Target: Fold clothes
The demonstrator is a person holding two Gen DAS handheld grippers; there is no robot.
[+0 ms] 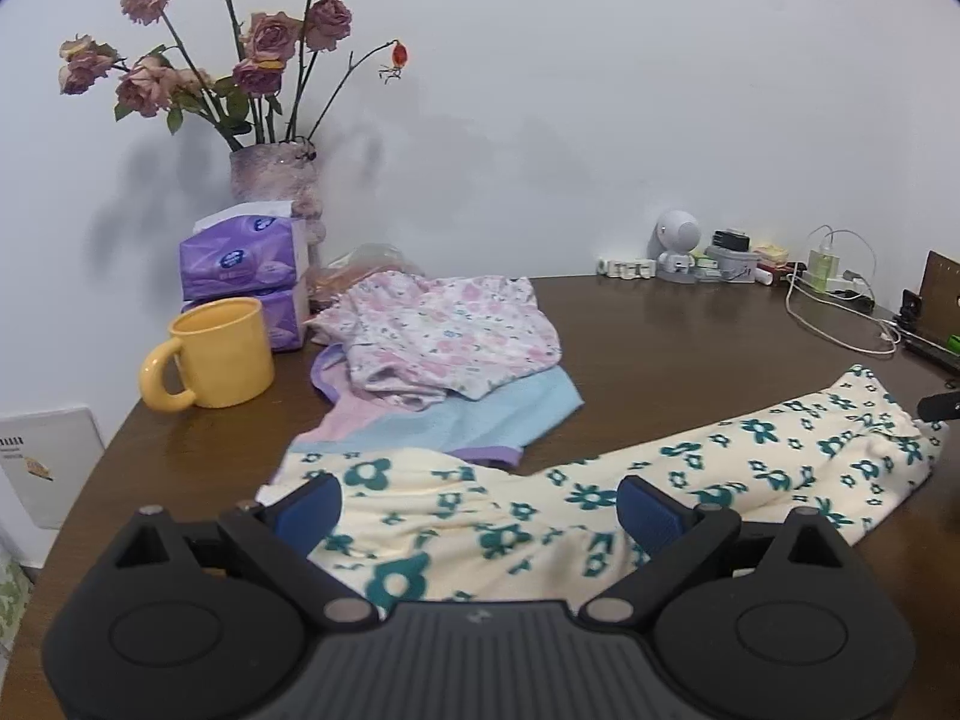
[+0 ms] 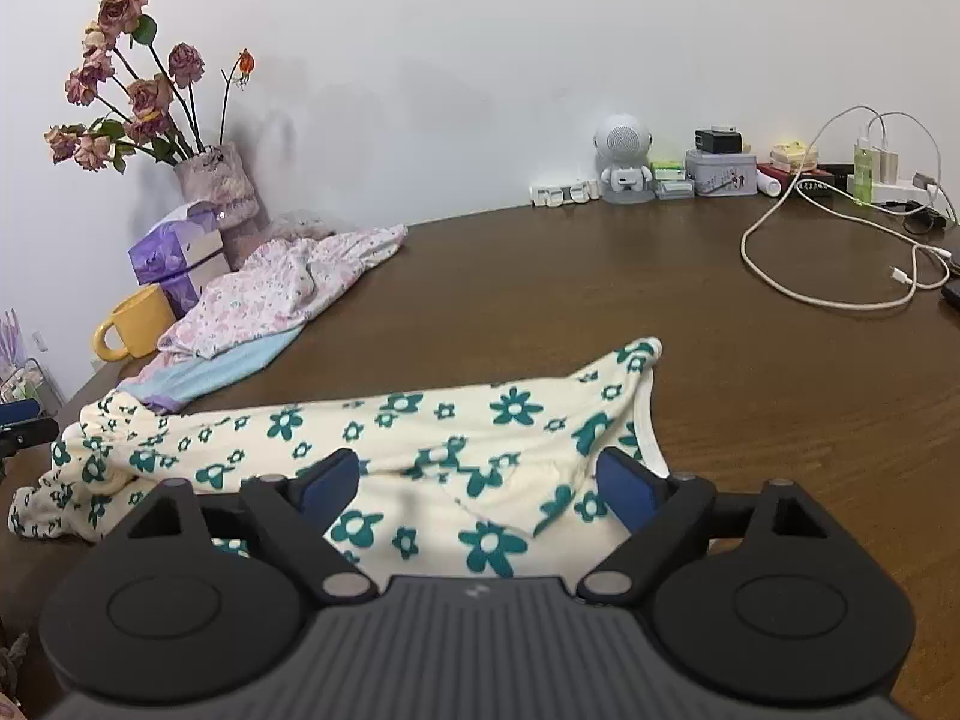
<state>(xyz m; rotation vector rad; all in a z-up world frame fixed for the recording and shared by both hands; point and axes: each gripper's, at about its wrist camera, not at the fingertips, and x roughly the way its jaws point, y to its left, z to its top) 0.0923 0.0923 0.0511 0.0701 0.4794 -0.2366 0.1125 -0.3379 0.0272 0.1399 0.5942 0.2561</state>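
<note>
A cream garment with teal flowers (image 1: 600,498) lies stretched across the brown table's (image 1: 690,348) near side; it also shows in the right wrist view (image 2: 420,438). My left gripper (image 1: 480,504) is open, its blue pads (image 1: 312,507) spread over the garment's left end. My right gripper (image 2: 480,483) is open, its pads (image 2: 624,486) spread over the garment's right end near the white-edged hem. A pink floral garment (image 1: 444,336) lies crumpled on a pink, blue and purple one (image 1: 480,420) behind.
A yellow mug (image 1: 210,354), purple tissue packs (image 1: 246,258) and a vase of dried roses (image 1: 270,180) stand at the back left. A white robot figure (image 2: 624,162), a tin, chargers and a looped cable (image 2: 840,276) sit at the back right.
</note>
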